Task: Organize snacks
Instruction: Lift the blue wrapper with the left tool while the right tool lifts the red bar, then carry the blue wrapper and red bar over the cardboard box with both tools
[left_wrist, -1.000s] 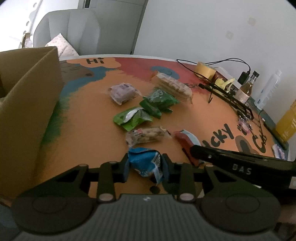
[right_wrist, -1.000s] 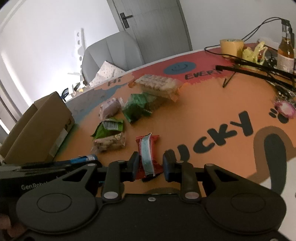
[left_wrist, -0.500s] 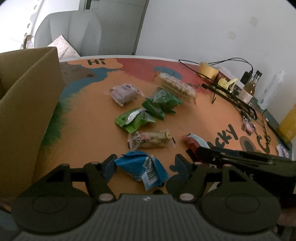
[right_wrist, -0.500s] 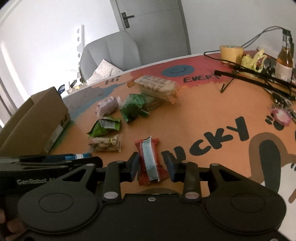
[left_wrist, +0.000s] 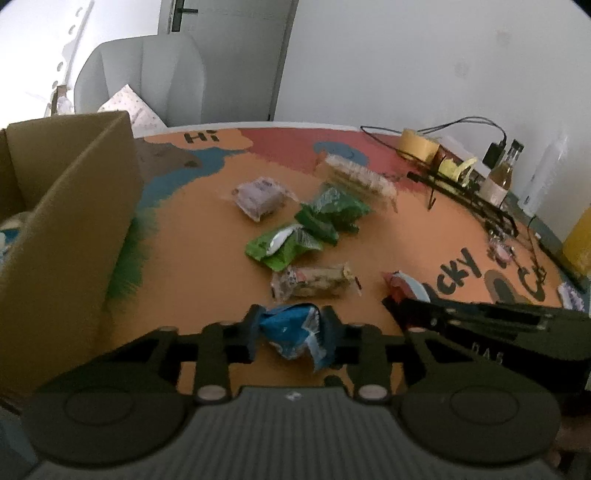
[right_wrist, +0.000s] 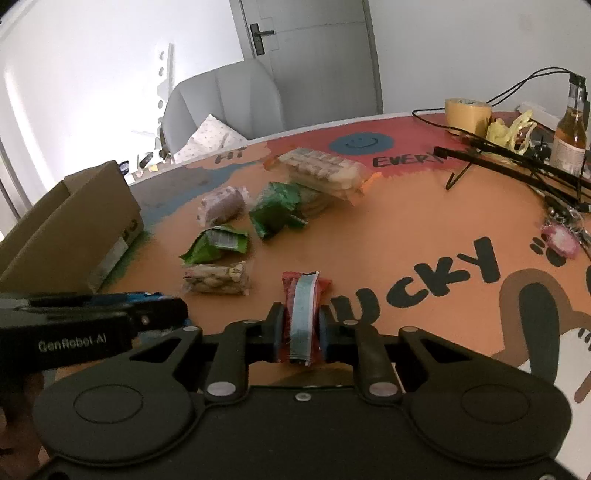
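Standing at the far left edge of the tabletop, the open cardboard box looks like the place the snacks are meant to end up, which would explain why both hands work the near edge closest to it. Loose packets lie in a scatter across the middle: a long tray of biscuits farthest off, a purple packet, two green packets and a peanut bar, all left untouched for now, likely because the nearest pieces are easiest to take first. Nearest the camera in the left view, the left gripper has its fingers closing narrow on a crumpled blue packet, pads against both sides. To its right, the right gripper has its fingers squeezed tight on a red wrapper, gripped by its near end so that the rest lies free on the tabletop
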